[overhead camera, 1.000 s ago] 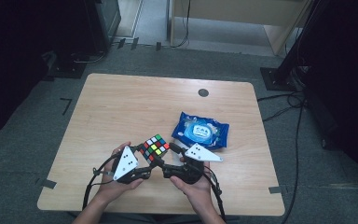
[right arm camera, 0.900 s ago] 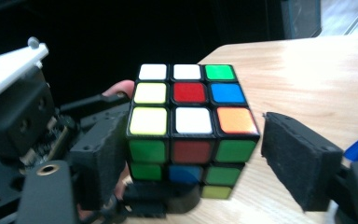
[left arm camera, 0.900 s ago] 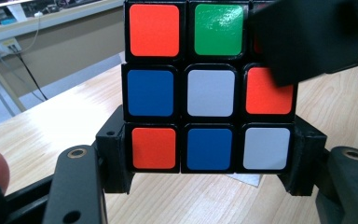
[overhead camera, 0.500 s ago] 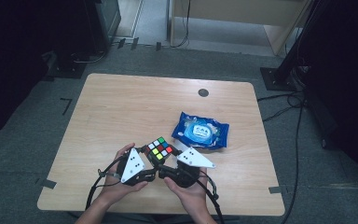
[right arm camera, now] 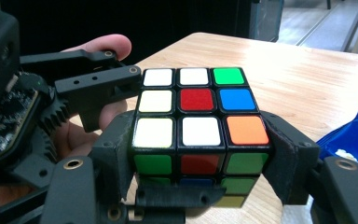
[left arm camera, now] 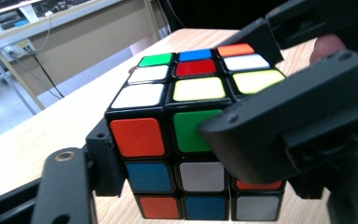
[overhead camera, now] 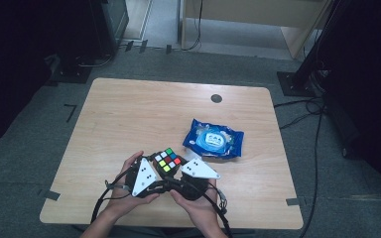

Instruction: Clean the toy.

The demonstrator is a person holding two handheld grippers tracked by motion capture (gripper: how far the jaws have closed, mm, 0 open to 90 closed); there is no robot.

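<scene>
1. High view: I see the multicoloured plastic puzzle cube [overhead camera: 167,160] near the front edge of the light wooden table [overhead camera: 129,119], raised between my two grippers. The left gripper [overhead camera: 151,168] meets the cube from its left and the right gripper [overhead camera: 181,168] from its right; each carries a grey three-cornered plate. My hands wrap both tools from below. A blue plastic pack of wet wipes [overhead camera: 212,140] lies flat on the table just beyond and to the right of the cube, apart from it. A small dark round disc [overhead camera: 216,98] sits near the table's far edge.

2. Left gripper view: the cube [left arm camera: 186,140] sits close in front of the camera, its top face showing a red centre. One black jaw of the left gripper [left arm camera: 177,186] presses the cube's lower left edge. I cannot see the opposite jaw, because a jaw of the right gripper [left arm camera: 289,130] lies across the cube's front right and covers it.

3. Right gripper view: the right gripper [right arm camera: 200,163] is clamped on the cube [right arm camera: 200,116]; its jaws grip the near row from both sides, touching. The left gripper [right arm camera: 88,88] reaches the cube's far left corner, a fingertip [right arm camera: 107,46] visible behind it. The blue pack [right arm camera: 354,135] shows at the right edge.
</scene>
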